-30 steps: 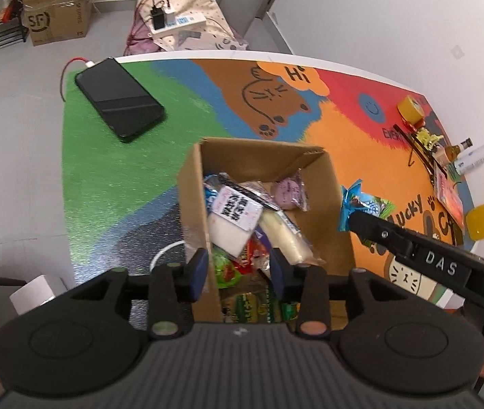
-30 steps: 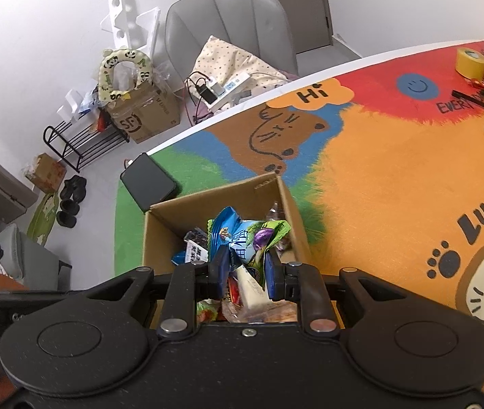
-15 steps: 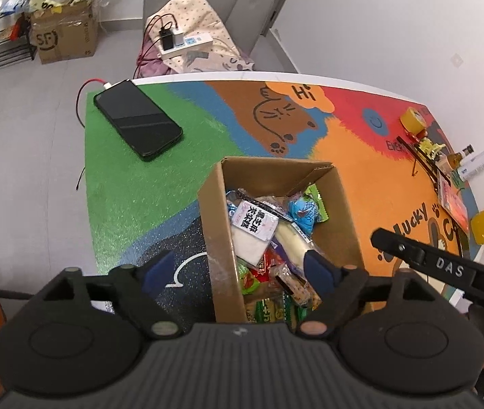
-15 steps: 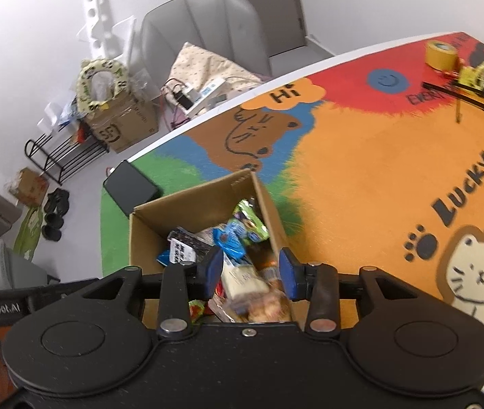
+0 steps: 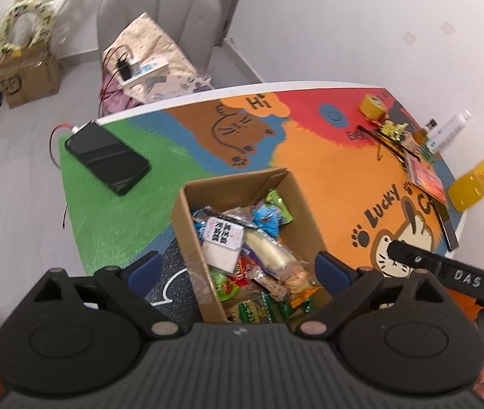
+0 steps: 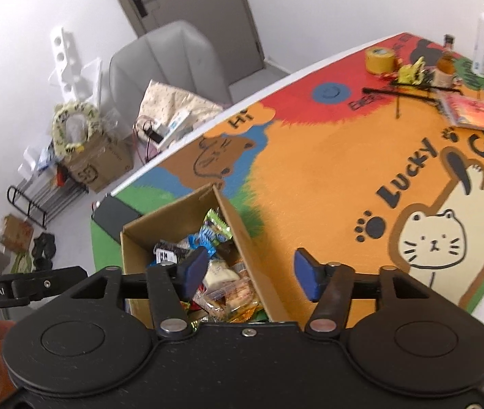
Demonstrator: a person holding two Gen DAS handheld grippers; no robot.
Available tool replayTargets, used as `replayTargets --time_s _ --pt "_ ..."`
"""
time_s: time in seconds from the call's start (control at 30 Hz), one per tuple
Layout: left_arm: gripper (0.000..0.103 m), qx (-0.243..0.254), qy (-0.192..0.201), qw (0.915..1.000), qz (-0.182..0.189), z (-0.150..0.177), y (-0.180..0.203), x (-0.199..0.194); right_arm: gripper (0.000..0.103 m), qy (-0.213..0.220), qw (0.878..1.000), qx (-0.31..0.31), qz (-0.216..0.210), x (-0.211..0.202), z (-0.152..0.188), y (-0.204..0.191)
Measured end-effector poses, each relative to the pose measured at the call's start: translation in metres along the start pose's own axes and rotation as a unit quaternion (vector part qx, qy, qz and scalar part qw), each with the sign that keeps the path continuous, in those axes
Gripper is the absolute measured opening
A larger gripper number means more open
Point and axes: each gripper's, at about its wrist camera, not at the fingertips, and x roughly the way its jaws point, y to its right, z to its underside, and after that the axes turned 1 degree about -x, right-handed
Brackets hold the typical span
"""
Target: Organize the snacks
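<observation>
An open cardboard box (image 5: 187,238) stands on the colourful table mat, filled with snack packets. Among them are a white packet with a pink label (image 5: 223,235), a pale long roll (image 5: 265,250) and a blue packet (image 5: 267,216). Above the box's near end my left gripper (image 5: 240,267) hangs with its jaws still opening wide and nothing between the pads. My right gripper (image 6: 251,272) hovers over the right wall of the box (image 6: 238,225). Its jaws are opening too and grip nothing. The blue packet (image 6: 213,237) lies inside the box.
A black phone (image 5: 107,158) lies on the green corner of the mat. A yellow tape roll (image 5: 373,105), a white bottle (image 5: 449,131), a red packet (image 5: 427,179) and an orange drink bottle (image 5: 477,184) line the far right edge. A grey chair (image 5: 160,10) stands behind the table.
The right gripper let go of the blue and green packet, which now lies in the box, and drew away to the right. Both grippers have opened and lifted.
</observation>
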Motion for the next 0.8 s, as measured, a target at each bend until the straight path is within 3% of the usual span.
replayTargets --time_s 0.33,0.47,0.63,0.8 --pt "0.1 0.058 0.015 0.998 0.022 0.005 0.019 -0.035 0.09 0.039 0.999 0.004 0.025 -0.057 0.005 0.011" --pt "0.102 0.071 0.024 0.9969 0.024 0.016 0.021 -0.052 0.092 0.056 0.998 0.001 0.034 -0.076 0.022 0.007" --pt "0.103 0.089 0.031 0.9954 0.018 0.033 0.017 -0.072 0.102 0.069 0.997 0.003 0.038 -0.094 0.046 -0.002" --pt "0.103 0.087 0.037 0.9953 0.019 0.049 0.009 -0.087 0.103 0.079 0.996 0.004 0.043 -0.11 0.061 -0.006"
